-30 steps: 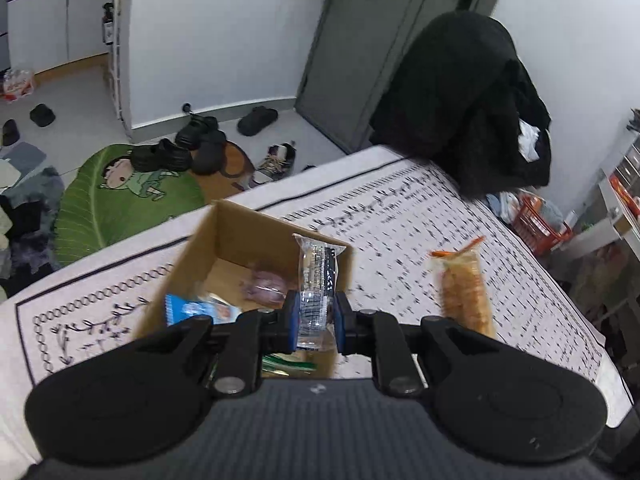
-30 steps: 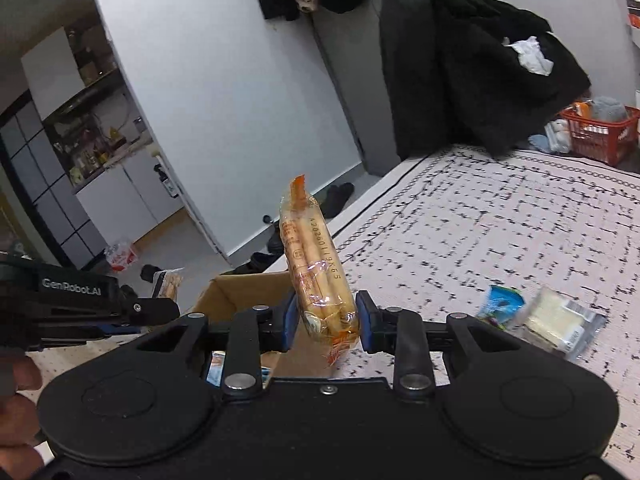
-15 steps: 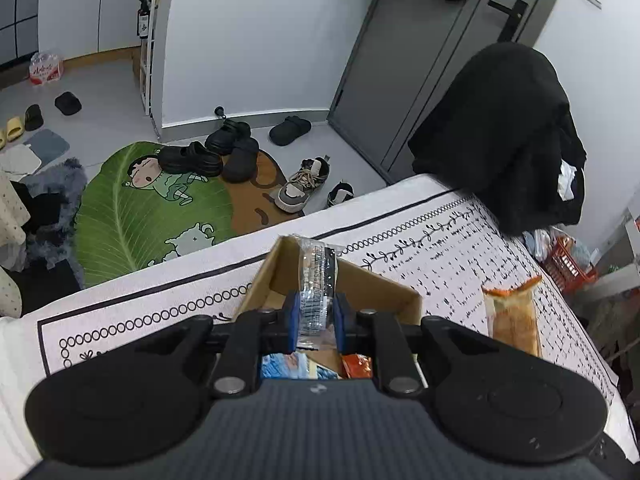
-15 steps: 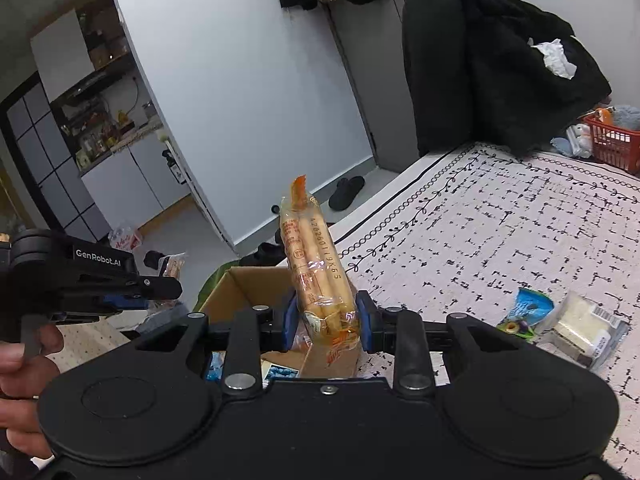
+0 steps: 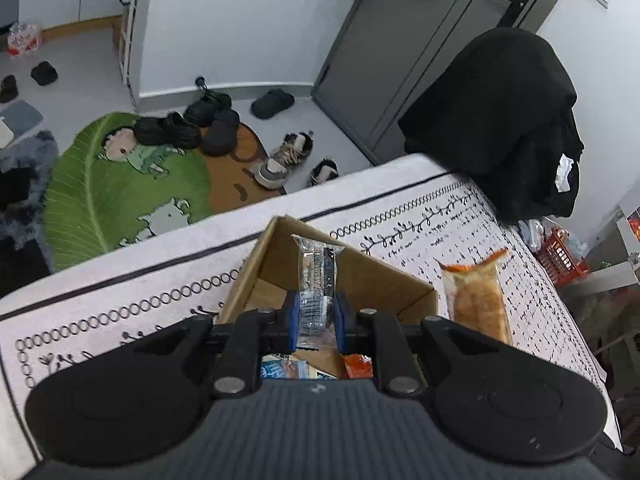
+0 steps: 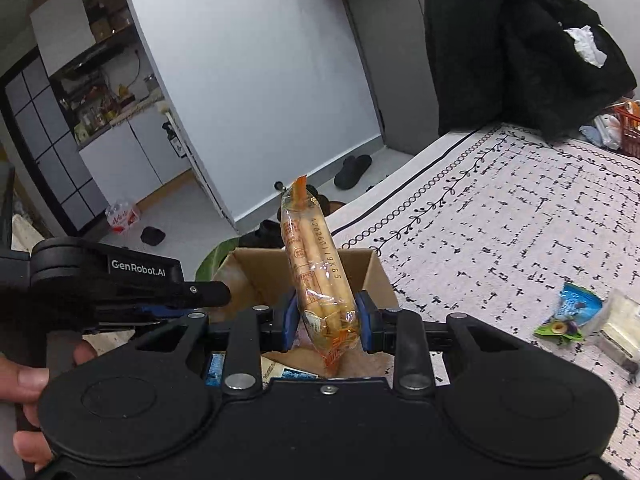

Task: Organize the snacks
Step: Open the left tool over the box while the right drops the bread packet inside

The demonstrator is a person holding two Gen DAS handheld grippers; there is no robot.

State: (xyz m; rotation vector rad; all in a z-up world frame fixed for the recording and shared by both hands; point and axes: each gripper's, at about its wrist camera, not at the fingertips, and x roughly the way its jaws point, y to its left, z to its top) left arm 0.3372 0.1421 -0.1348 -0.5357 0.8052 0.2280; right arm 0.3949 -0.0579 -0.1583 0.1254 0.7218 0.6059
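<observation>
The left hand-held gripper (image 5: 316, 316) is pinched nearly together on a clear wrapped snack (image 5: 316, 276), its blue pads (image 5: 293, 312) pressing the lower part of the wrapper from both sides. The snack stands upright between them, its crimped top end free above the pads. It hangs over the open cardboard box (image 5: 384, 280), which sits on the bed (image 5: 120, 280) near the edge with the black border line. Down in the box lie a blue packet (image 5: 280, 369) and an orange packet (image 5: 357, 365), partly hidden by the gripper body.

The right hand-held gripper (image 6: 327, 318) is likewise closed to a narrow gap, clamping a clear pack of breadsticks (image 6: 316, 276) with an orange crimped top. The pads (image 6: 365, 316) squeeze the pack near its lower end, and it rises upright, leaning slightly, above the same box (image 6: 372, 276). In the left wrist view this pack (image 5: 476, 300) shows just right of the box.

In the right wrist view the left gripper's black body (image 6: 120, 280) reaches in from the left, with a hand (image 6: 28, 392) around its handle. Well apart on the bed cover (image 6: 500, 220), to the right, lie a blue-green packet (image 6: 570, 312) and a pale wrapped snack (image 6: 622, 324), touching each other.
</observation>
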